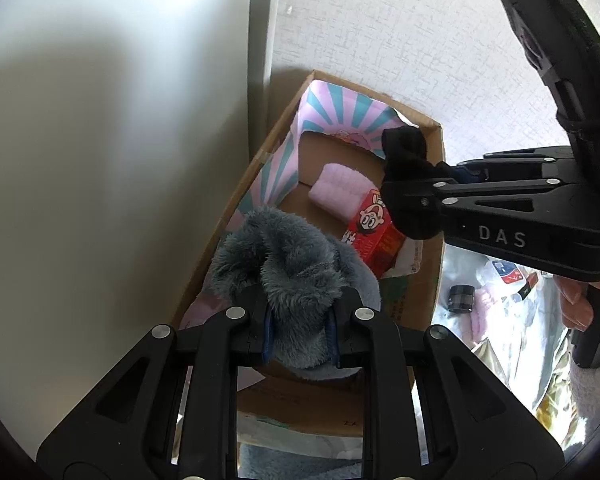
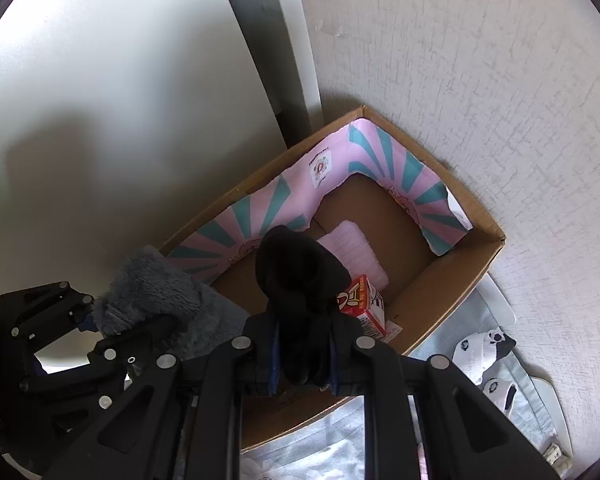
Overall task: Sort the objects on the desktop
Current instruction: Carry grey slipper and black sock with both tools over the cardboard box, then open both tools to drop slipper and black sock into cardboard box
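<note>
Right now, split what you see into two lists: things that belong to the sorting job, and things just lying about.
In the job:
- grey fluffy item, clamped in the left gripper
- black fabric item, clamped in the right gripper
- cardboard box
- pink pad and red carton, inside the box

Lying about:
- black-and-white patterned cloth beside the box
- small black cylinder outside the box

A fluffy grey-blue plush fabric [image 1: 296, 280] is seen beside a plain black cloth bundle [image 2: 300, 280]. The brown cardboard box [image 2: 452, 280] is lined with a pink sheet patterned with teal rays [image 2: 340, 176]. Inside it, a pale pink ribbed pad [image 1: 338, 192] and a red carton printed with a cartoon face [image 1: 374, 228] are shown. Outside the box, a white fabric item with black patches [image 2: 484, 352] is visible on pale blue-grey cloth [image 2: 516, 400]. Both grippers are black, with blue pads.
</note>
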`<state>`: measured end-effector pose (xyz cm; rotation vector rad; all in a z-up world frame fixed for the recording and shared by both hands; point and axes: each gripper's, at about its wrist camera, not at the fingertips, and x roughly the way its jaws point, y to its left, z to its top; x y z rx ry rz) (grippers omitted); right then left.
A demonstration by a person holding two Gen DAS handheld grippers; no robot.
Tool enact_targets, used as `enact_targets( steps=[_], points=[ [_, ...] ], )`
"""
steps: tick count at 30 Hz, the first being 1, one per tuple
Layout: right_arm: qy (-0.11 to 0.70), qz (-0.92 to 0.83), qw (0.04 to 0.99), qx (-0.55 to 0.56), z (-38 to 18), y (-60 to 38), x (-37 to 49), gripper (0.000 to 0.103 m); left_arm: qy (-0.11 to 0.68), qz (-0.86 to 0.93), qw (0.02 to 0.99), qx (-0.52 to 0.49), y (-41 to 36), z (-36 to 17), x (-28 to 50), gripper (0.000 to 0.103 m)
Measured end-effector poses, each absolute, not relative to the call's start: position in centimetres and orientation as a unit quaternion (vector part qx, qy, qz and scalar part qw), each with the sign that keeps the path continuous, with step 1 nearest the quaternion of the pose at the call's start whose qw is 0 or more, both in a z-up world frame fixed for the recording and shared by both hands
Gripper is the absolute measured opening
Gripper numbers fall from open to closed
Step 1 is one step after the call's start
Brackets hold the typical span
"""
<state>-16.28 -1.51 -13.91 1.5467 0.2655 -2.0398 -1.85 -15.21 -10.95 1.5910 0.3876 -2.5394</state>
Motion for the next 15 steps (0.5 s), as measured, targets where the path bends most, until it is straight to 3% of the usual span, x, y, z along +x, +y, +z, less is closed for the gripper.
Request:
enact_targets(
  steps=[8,10,11,12,13,14,15],
  points=[
    [0.101,-0.753,0.286,0.584,-14.3,-1.7,-16.5,0.017,0.130,-0.841,0.047,0.523,-15.0,-11.4,-1.6,0.020],
    [0.100,-0.750,0.286,0.588,-14.5,-1.9,-16.7,0.017,0.143,-0.839,0.036,0.524,-15.0,-11.4,-1.5,0.031],
    [0.100,-0.750,0.288,0.587,-14.5,-2.0,-16.7,0.017,0.146,-0.837,0.034,0.527,-15.0,-11.5,-1.5,0.051],
    [0.100,-0.750,0.291,0.586,-14.5,-2.1,-16.7,0.019,0.150,-0.835,0.036,0.528,-15.1,-11.5,-1.5,0.081],
    [0.097,-0.750,0.293,0.585,-14.5,-2.2,-16.8,0.028,0.151,-0.840,0.042,0.520,-15.1,-11.3,-1.3,0.094],
    [0.095,-0.752,0.289,0.585,-14.6,-2.3,-16.8,0.045,0.153,-0.846,0.046,0.508,-15.1,-11.0,-1.0,0.103],
    [0.094,-0.755,0.284,0.584,-14.6,-2.3,-16.9,0.058,0.156,-0.853,0.046,0.497,-15.2,-10.6,-0.8,0.103]
  ],
)
